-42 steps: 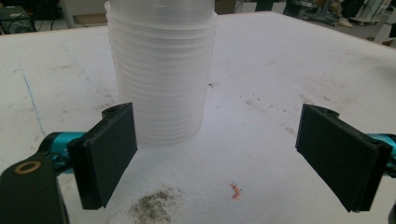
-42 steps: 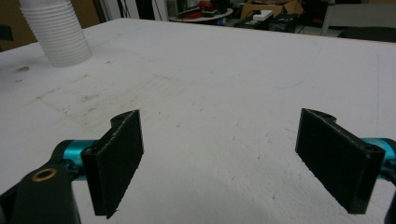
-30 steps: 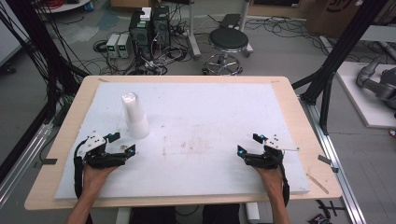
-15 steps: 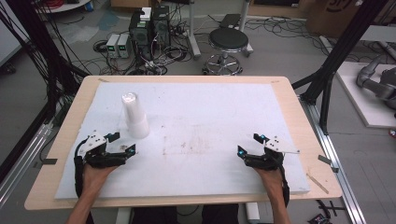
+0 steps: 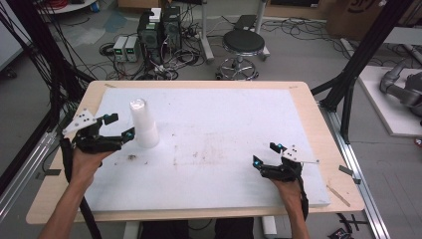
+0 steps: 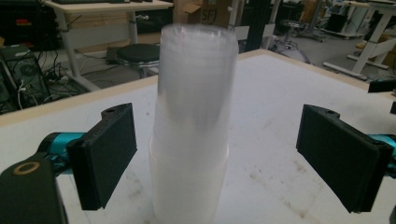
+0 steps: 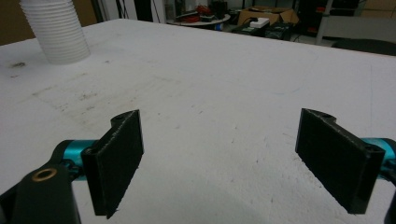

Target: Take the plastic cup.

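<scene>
The left claw [image 5: 119,127] is held above the bench [image 5: 209,87] with its jaws standing wide and nothing between the pads pressing yet. The stack of white plastic cups [image 5: 143,124] stands upright just ahead of it, and in the left gripper view the stack [image 6: 194,126] sits almost centred between the two black pads [image 6: 107,158], apart from both, a little nearer the left pad. The step in hand looks like a reach to grasp the stack or to peel off its top cup.

To do that well, the person should slide the claw forward until the pads bracket the cups fully, not just the near curve, then shift slightly so both gaps are equal. Closing off-centre would likely push the stack sideways, and it is tall and light enough to tip. Thin cup walls probably flex, so a gentle, slow close suits better than a hard pinch. If one cup is wanted, the pads should meet the upper rim rather than the base.

The right claw [image 5: 265,154] rests low at the near right of the bench, well apart from the stack, its jaws wide and empty [image 7: 219,154]. It could steady the lower cups.
</scene>
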Motion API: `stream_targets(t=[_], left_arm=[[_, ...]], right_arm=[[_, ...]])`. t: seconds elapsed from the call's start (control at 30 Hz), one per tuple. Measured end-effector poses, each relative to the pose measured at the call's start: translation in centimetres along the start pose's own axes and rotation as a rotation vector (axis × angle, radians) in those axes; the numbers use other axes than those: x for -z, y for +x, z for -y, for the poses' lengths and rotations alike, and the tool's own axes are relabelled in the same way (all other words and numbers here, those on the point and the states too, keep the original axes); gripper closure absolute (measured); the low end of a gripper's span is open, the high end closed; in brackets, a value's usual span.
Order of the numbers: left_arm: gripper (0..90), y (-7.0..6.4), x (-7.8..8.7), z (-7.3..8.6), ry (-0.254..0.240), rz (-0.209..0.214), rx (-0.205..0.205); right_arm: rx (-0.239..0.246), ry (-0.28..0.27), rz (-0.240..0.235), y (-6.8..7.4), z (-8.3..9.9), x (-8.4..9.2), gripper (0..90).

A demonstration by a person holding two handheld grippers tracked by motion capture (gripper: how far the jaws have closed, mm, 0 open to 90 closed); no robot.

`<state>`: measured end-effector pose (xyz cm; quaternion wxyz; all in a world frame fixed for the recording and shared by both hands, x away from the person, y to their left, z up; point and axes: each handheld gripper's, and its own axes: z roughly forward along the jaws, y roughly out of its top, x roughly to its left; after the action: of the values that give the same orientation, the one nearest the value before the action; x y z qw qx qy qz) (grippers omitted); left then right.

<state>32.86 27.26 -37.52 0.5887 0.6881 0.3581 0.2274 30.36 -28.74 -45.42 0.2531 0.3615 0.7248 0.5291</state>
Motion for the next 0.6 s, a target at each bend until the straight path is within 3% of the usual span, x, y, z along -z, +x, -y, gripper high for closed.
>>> stream_targets(t=[0.33,0.6], left_arm=[[12.1,0.8,-1.9,-3.7,0.045,0.032,-0.058],[12.1,1.2,-3.8,-4.1,0.102,0.059,-0.055]], right_arm=[[-0.006,0.007,0.0,0.1,0.0,0.0,15.2],[-0.004,0.007,0.001,0.1,0.0,0.0,15.2]])
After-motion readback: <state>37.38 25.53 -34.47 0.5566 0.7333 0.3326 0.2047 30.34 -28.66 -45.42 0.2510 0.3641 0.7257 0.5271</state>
